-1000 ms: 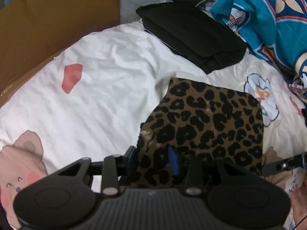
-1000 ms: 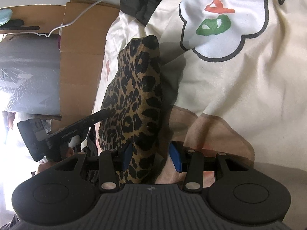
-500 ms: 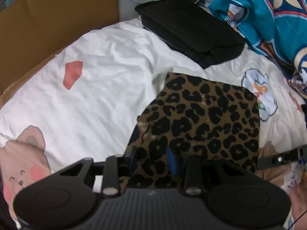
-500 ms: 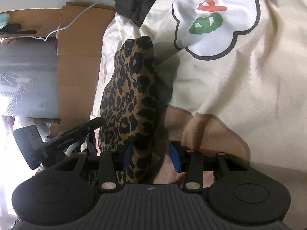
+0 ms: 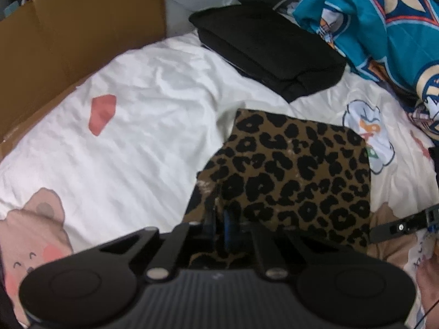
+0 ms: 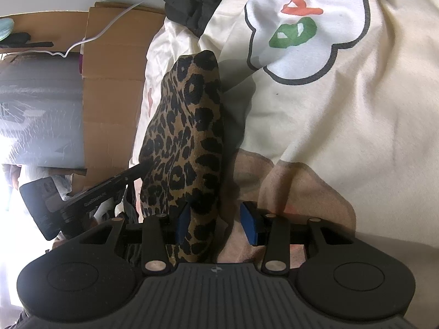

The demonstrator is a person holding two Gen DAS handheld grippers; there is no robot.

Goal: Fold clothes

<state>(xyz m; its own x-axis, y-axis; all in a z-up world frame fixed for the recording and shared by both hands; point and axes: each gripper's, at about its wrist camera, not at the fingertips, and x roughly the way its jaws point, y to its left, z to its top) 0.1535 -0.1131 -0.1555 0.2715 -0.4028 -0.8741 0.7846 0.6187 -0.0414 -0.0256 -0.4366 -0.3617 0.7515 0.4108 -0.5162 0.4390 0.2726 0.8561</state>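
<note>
Pinching the soft, limp leopard-print garment (image 5: 296, 175) by its near corner, left gripper (image 5: 218, 223) clamped; right gripper (image 6: 216, 223) spread wide around its edge.

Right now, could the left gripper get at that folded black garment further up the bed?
Probably not yet: the left gripper is shut on the leopard cloth. The black garment lies beyond it, over bare sheet.

Leopard-print garment (image 5: 296, 175) — folded, near edge lifted, on bedsheet (image 5: 142, 126)

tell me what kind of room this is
Probably a bedroom: the leopard-print cloth lies on a cartoon-print bedsheet, with a folded black garment and a teal blanket beyond.
</note>
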